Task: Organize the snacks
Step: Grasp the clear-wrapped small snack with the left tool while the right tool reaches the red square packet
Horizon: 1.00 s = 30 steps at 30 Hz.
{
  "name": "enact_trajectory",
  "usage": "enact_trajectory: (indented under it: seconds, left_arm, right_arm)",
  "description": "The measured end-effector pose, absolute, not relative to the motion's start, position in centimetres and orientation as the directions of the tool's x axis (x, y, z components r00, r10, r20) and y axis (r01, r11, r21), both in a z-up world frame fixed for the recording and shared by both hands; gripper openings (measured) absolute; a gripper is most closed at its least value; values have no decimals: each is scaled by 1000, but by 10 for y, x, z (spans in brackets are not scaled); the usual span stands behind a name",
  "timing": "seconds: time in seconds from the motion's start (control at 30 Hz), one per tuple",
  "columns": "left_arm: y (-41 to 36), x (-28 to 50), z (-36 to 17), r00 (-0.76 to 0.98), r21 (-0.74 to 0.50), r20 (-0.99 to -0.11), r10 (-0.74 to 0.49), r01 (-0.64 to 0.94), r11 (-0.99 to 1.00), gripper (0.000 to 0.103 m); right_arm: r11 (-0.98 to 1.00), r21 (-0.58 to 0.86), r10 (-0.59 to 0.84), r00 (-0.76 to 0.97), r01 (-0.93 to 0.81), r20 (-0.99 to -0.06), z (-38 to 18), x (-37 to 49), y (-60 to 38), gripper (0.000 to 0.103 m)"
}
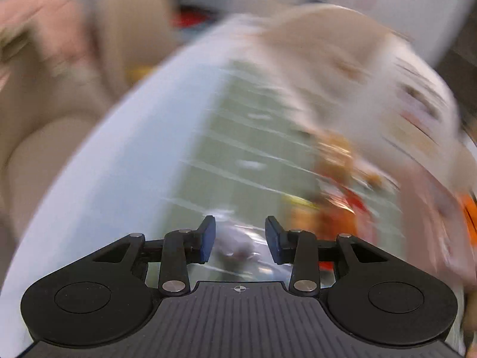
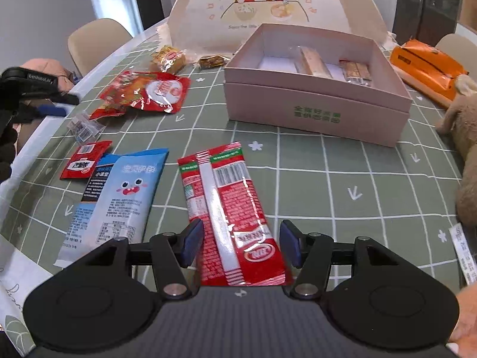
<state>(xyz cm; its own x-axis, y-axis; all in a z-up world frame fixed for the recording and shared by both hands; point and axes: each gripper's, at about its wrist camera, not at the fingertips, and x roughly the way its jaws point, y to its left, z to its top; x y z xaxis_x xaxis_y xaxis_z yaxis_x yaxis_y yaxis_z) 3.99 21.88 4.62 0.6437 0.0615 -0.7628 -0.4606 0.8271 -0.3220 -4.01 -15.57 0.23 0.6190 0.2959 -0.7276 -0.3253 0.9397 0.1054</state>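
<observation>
My right gripper [image 2: 241,244] is open, its fingers either side of the near end of a long red snack packet [image 2: 229,208] lying on the green checked tablecloth [image 2: 342,179]. Beyond stands an open pink box [image 2: 316,101] holding a few wrapped bars [image 2: 313,62]. A blue packet [image 2: 119,197], a small red sachet [image 2: 85,162], red packets [image 2: 149,92] and a clear small wrapper [image 2: 83,128] lie to the left. My left gripper [image 1: 240,240] is open over a blurred silvery wrapper [image 1: 238,244]; it shows at the left in the right wrist view [image 2: 50,104].
A dome-shaped cartoon food cover [image 2: 268,6] stands behind the box. An orange tissue pack [image 2: 426,65] and a brown plush toy [image 2: 465,137] sit at the right. Beige chairs [image 2: 95,38] ring the table. The left wrist view is heavily motion-blurred.
</observation>
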Motion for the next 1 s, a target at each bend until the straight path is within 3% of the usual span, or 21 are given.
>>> enact_trajectory:
  seconds: [0.1,0.23,0.47,0.57,0.67,0.83,1.0]
  left_arm:
    - [232,42,35,639,-415,-769,2,-501,759,41]
    - [207,60,33,634,-358,-773,-10,-422,833,41]
    - [164,60,38,604,-94,-797,2,-127,988,44]
    - [168,43,37,589,-41,-808,6,-65,997,46]
    - [176,25,38,599,87,-793,113,-74,994,44]
    - [215,7,46,590,-116,-808,16,-186,976,42]
    - [218,-7,52,589,-123,-808,27,-213,969,42]
  right_arm:
    - [937,98,297,613,-337,-733,1,-40,-149,62]
    - [933,65,283,609,-354,-741,1,-38,-139,63]
    - [908,31,316,635,-418,-705,15,-39,-117,63]
    - [876,28,369,634,-481,-679,26,-34,-94,63]
    - [824,19,441,621,-566,-648,34,-30,-64,63]
    - [687,-31,554,551,-726,-624,32,-23,-7,63]
    - [729,50,512,496,-682,-701,16,7,30,65]
